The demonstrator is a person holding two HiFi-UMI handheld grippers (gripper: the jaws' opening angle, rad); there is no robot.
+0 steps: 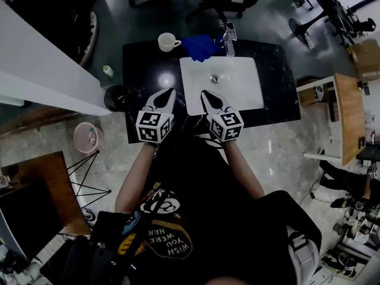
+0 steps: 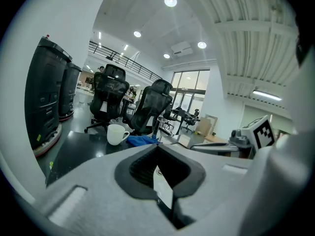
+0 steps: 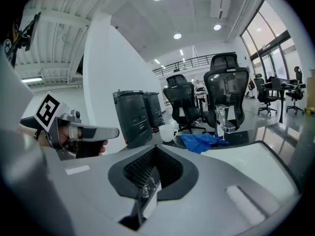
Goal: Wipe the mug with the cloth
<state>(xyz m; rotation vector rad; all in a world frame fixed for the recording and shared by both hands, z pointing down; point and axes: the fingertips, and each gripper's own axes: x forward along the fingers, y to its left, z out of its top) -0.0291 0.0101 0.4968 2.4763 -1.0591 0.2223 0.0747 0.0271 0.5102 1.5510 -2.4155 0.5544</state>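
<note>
In the head view, a black desk (image 1: pixel 142 64) carried a white sink basin (image 1: pixel 243 91) with a faucet (image 1: pixel 229 40) at its far edge. The white mug (image 1: pixel 168 41) stood upright at the far side of the desk, left of the basin. The blue cloth (image 1: pixel 200 47) lay crumpled just beside the mug, between it and the faucet, partly over the basin's far rim. The left claw (image 1: pixel 170 92) and the right claw (image 1: pixel 205 94) hovered side by side over the near part of the desk, both pointing away from the person and well apart from the mug and the cloth. The right claw's tip hung over the basin's near left corner.

In the left gripper view, that claw's jaws were pressed together with nothing between them. Beyond them the mug stood with its handle to the right, the cloth next to it, and dark office chairs (image 2: pixel 152 104) behind. The right claw's marker cube showed at the right edge.

In the right gripper view, its jaws were likewise closed and empty. The mug, the cloth and the faucet lined up beyond them, left to right, with the left claw at the left.
</note>
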